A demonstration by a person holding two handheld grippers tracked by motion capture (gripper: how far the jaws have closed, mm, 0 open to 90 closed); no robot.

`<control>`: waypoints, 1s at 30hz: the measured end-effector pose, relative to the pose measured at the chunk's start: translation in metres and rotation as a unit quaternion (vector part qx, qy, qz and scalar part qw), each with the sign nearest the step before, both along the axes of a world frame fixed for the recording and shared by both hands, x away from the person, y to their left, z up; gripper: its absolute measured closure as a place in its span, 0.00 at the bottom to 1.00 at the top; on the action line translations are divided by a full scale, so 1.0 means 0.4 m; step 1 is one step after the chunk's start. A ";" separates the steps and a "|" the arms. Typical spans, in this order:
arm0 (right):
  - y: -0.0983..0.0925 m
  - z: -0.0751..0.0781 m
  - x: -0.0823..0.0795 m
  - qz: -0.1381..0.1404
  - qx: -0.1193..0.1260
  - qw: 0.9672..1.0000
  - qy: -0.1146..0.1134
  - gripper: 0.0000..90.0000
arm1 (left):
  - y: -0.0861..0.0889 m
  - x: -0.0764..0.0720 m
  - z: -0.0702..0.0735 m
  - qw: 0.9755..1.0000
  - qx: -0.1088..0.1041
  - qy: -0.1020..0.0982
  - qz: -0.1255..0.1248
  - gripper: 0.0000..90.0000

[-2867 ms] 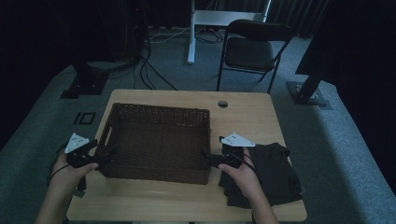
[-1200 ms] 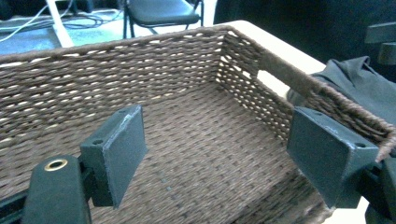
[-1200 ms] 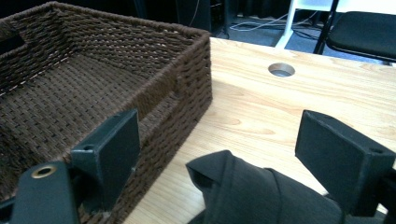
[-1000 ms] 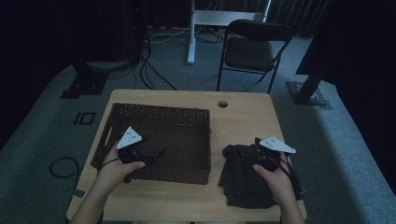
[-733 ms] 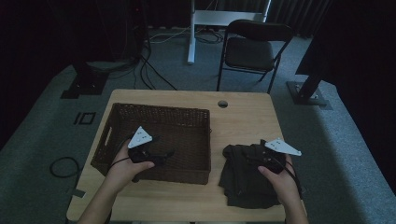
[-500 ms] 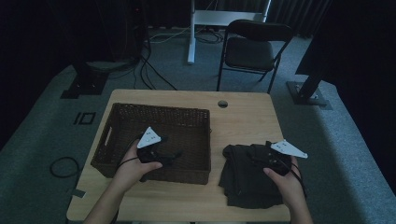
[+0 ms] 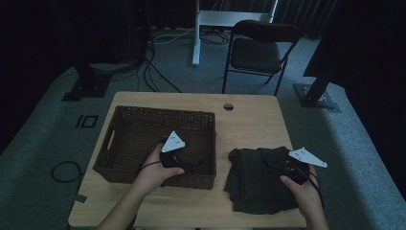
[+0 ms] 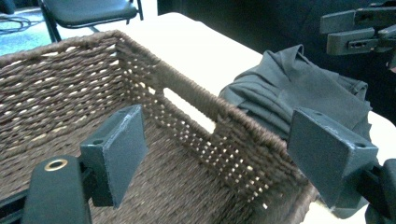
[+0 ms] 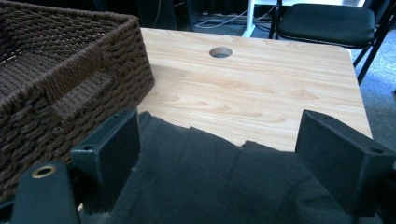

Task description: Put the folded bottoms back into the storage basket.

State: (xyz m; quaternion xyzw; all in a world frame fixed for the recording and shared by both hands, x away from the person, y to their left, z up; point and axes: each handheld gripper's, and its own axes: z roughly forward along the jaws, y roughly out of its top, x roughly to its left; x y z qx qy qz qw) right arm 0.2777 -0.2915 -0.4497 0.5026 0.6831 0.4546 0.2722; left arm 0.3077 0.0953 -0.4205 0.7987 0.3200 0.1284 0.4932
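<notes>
A brown wicker basket stands on the left half of the wooden table. Just right of it lies a folded dark cloth. My left gripper hangs open inside the basket at its near right corner. In the left gripper view its jaws straddle the basket's right wall without touching it, and the cloth lies beyond. My right gripper hovers open over the cloth's right part. In the right gripper view the cloth spreads under the open jaws with nothing gripped.
A round hole sits near the table's far edge. Behind the table stands a black folding chair. Cables trail over the floor at the left. Bare wood lies between the cloth and the far edge.
Both grippers have left the basket's two ends. The left hand has slid right across the basket to its near right corner. The right hand has drifted right over the cloth.
</notes>
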 end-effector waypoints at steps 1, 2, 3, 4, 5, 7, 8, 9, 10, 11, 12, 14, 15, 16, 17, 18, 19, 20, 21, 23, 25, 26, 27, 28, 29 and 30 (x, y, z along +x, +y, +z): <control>-0.004 -0.001 -0.001 -0.002 0.000 1.000 0.001 0.15 | -0.015 0.001 0.000 1.000 -0.006 0.000 -0.006 0.22; -0.008 -0.002 -0.002 -0.002 0.000 1.000 0.000 0.15 | -0.024 0.001 0.000 1.000 -0.007 0.000 -0.009 0.22; -0.012 -0.002 -0.004 -0.004 0.001 1.000 0.000 0.15 | -0.030 0.000 0.000 1.000 -0.007 -0.001 -0.012 0.22; -0.012 -0.002 -0.004 -0.004 0.001 1.000 0.000 0.15 | -0.030 0.000 0.000 1.000 -0.007 -0.001 -0.012 0.22; -0.021 -0.004 -0.006 -0.007 -0.001 1.000 0.001 0.15 | -0.048 0.000 -0.001 1.000 -0.008 -0.001 -0.018 0.22; -0.031 -0.006 -0.008 -0.011 -0.002 1.000 0.001 0.15 | -0.062 -0.001 -0.001 1.000 -0.002 0.000 -0.021 0.22; -0.035 -0.006 -0.008 -0.012 -0.003 1.000 0.000 0.15 | -0.071 -0.002 -0.001 1.000 0.003 -0.001 -0.021 0.22; -0.040 -0.007 -0.010 -0.013 -0.002 1.000 0.001 0.15 | -0.076 -0.001 -0.001 1.000 0.002 -0.002 -0.022 0.22; -0.042 -0.007 -0.012 -0.014 -0.002 1.000 0.001 0.15 | -0.084 -0.001 -0.001 1.000 -0.001 -0.001 -0.024 0.22; -0.047 -0.007 -0.014 -0.015 -0.003 1.000 0.001 0.15 | -0.092 -0.002 -0.001 1.000 -0.003 -0.001 -0.027 0.22; -0.051 -0.007 -0.015 -0.015 -0.003 1.000 0.001 0.15 | -0.092 -0.002 -0.001 1.000 -0.003 -0.001 -0.027 0.22; -0.056 -0.008 -0.017 -0.017 -0.003 1.000 0.002 0.15 | -0.105 -0.004 -0.001 0.999 -0.005 -0.001 -0.032 0.22; -0.061 -0.008 -0.018 -0.019 -0.002 1.000 0.003 0.15 | -0.120 -0.005 -0.001 0.999 -0.003 -0.002 -0.038 0.22; -0.064 -0.008 -0.018 -0.020 -0.002 1.000 0.003 0.15 | -0.129 -0.006 0.000 0.999 -0.005 -0.001 -0.041 0.22; -0.069 -0.009 -0.019 -0.022 -0.002 1.000 0.003 0.15 | -0.135 -0.006 0.001 0.999 -0.005 -0.001 -0.044 0.22; -0.071 -0.009 -0.019 -0.024 -0.001 1.000 0.004 0.15 | -0.145 -0.007 0.002 0.999 -0.006 -0.002 -0.047 0.22; -0.076 -0.010 -0.020 -0.024 -0.002 1.000 0.004 0.15 | -0.153 -0.008 0.003 0.999 -0.008 -0.002 -0.050 0.22; -0.076 -0.010 -0.020 -0.024 -0.002 1.000 0.004 0.15 | -0.153 -0.008 0.003 0.999 -0.008 -0.002 -0.050 0.22; -0.083 -0.012 -0.022 -0.027 -0.002 1.000 0.005 0.15 | -0.167 -0.010 0.002 0.999 -0.011 0.000 -0.052 0.22; -0.091 -0.016 -0.024 -0.029 -0.005 1.000 0.007 0.15 | -0.189 -0.012 0.000 0.998 -0.013 0.001 -0.058 0.22; -0.096 -0.020 -0.024 -0.031 -0.005 0.999 0.009 0.15 | -0.210 -0.016 -0.003 0.998 -0.019 0.004 -0.063 0.22; -0.096 -0.020 -0.024 -0.031 -0.005 0.999 0.009 0.15 | -0.210 -0.016 -0.003 0.998 -0.019 0.004 -0.063 0.22; -0.102 -0.025 -0.025 -0.034 -0.005 0.999 0.011 0.15 | -0.229 -0.020 -0.006 0.997 -0.021 0.005 -0.070 0.22; -0.104 -0.027 -0.025 -0.035 -0.003 0.999 0.010 0.15 | -0.229 -0.020 -0.006 0.997 -0.021 0.005 -0.070 0.22; -0.108 -0.029 -0.026 -0.036 -0.003 0.999 0.011 0.15 | -0.248 -0.023 -0.010 0.997 -0.024 0.007 -0.073 0.22; -0.110 -0.031 -0.027 -0.036 -0.004 0.999 0.012 0.15 | -0.259 -0.025 -0.013 0.997 -0.024 0.007 -0.074 0.22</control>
